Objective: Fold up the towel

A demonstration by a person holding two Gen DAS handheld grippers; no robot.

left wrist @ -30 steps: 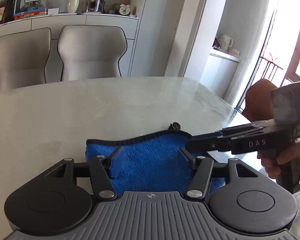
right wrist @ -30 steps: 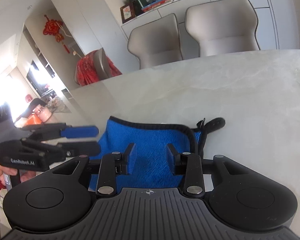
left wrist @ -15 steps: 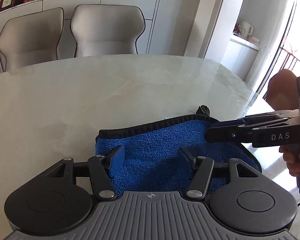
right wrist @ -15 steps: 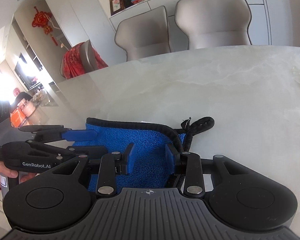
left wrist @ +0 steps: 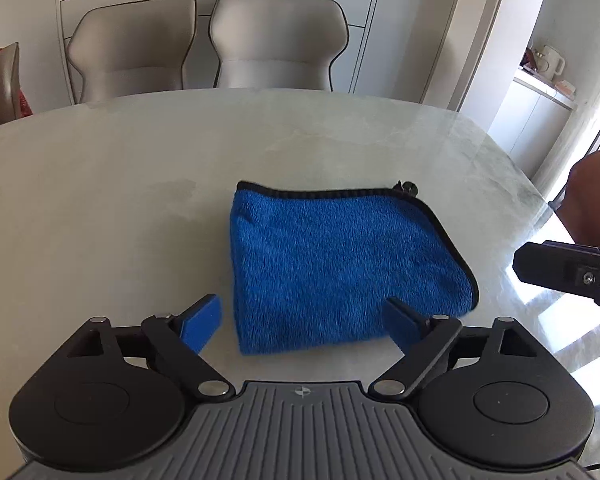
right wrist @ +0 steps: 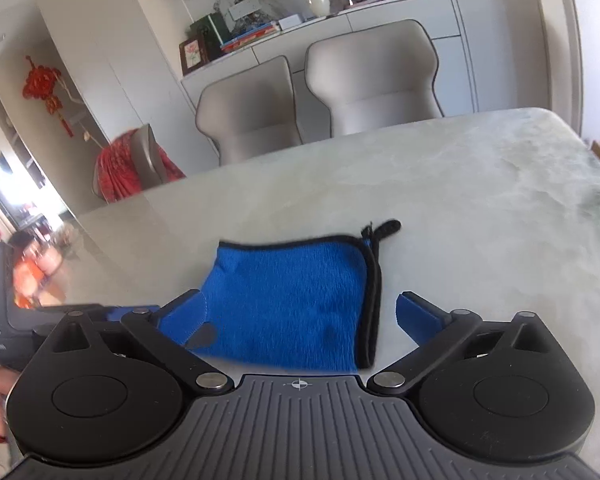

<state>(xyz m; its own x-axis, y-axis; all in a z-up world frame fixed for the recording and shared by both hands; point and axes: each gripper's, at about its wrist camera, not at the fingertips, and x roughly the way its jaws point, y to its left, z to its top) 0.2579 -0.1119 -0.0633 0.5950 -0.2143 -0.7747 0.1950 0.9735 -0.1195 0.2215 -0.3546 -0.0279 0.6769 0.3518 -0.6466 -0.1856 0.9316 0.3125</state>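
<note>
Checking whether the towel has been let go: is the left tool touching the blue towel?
Apart. In the left wrist view the left tool is open, its fingers straddling the blue towel, which lies folded flat on the table.

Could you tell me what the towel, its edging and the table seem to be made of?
Towel: a soft, fluffy blue cloth, probably microfibre; the fuzzy nap shows. Edging: black stitched binding, ending in a small loop. Table: pale, veined and glossy, likely marble or a stone-look slab; window light reflects off it.
</note>
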